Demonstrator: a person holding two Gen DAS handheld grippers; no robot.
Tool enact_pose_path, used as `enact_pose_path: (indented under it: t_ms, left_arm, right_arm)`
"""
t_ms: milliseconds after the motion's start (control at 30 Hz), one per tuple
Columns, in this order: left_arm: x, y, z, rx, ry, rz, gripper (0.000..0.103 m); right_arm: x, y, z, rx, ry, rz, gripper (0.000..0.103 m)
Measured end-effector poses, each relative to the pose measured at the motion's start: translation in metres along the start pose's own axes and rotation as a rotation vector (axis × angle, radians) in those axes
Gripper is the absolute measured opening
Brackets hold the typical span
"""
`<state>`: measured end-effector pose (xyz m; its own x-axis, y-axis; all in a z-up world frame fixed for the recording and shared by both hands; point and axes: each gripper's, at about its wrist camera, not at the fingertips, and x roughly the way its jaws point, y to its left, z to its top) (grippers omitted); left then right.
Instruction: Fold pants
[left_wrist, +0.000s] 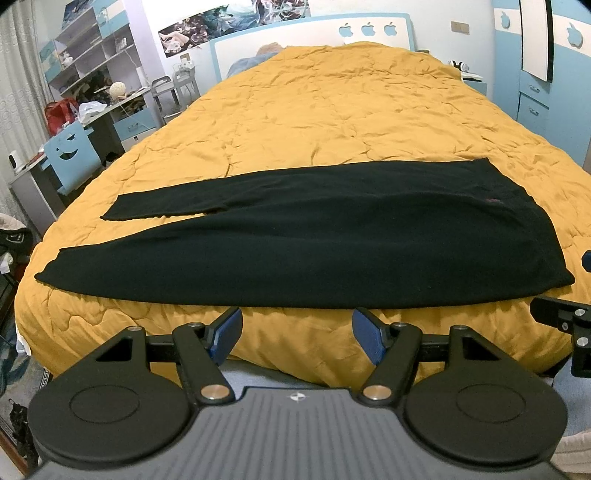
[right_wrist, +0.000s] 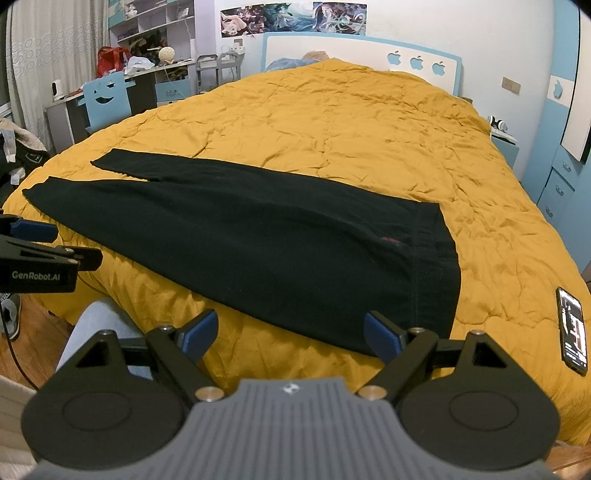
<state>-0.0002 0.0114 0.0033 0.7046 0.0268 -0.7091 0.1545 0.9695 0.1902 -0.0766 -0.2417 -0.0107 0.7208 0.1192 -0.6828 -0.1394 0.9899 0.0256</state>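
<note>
Black pants (left_wrist: 295, 236) lie flat across the near end of a bed with a mustard-yellow quilt (left_wrist: 332, 110), waistband to the right, both legs running left with a gap between the cuffs. My left gripper (left_wrist: 297, 332) is open and empty, just short of the pants' near edge. My right gripper (right_wrist: 291, 336) is open and empty, at the near edge by the waistband end of the pants (right_wrist: 258, 251). The left gripper also shows at the left edge of the right wrist view (right_wrist: 37, 254).
A black phone (right_wrist: 574, 328) lies on the quilt (right_wrist: 351, 129) to the right of the waistband. A desk with a blue chair (right_wrist: 107, 99) and shelves stands left of the bed. Blue drawers (right_wrist: 557, 184) stand on the right. The headboard (left_wrist: 314, 40) is at the far end.
</note>
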Motion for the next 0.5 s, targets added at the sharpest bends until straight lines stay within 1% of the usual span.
enact_pose_path:
  t_ms: [500]
  left_arm:
    - [0.0013, 0.0009, -0.0006, -0.003, 0.003, 0.002, 0.080]
  right_arm:
    - [0.0029, -0.0004, 0.0004, 0.002, 0.014, 0.005, 0.082]
